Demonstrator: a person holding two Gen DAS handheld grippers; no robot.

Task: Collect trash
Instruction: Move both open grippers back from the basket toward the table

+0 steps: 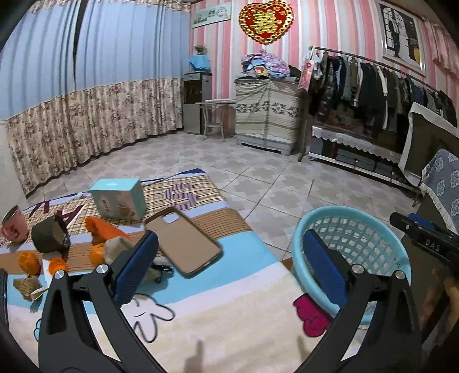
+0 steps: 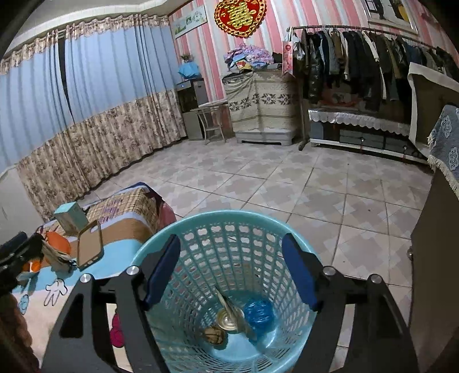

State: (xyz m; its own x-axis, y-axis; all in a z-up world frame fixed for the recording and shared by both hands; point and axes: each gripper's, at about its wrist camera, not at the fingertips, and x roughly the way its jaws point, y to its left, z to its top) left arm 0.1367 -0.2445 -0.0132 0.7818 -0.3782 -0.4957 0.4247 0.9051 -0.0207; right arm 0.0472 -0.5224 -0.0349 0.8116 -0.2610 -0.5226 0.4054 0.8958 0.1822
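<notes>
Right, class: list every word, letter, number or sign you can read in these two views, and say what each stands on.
"DAS": on the right gripper.
"S": purple, on the plaid patch of the blanket.
Gold double-happiness sign: on the red heart wall ornament.
Print on the teal box: too small to read.

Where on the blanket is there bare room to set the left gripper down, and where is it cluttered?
Bare: the cream stretch of blanket between the phone case and the blue basket. Crowded: beyond the left gripper, around the orange peels, tape roll, pink cup and teal box.
</notes>
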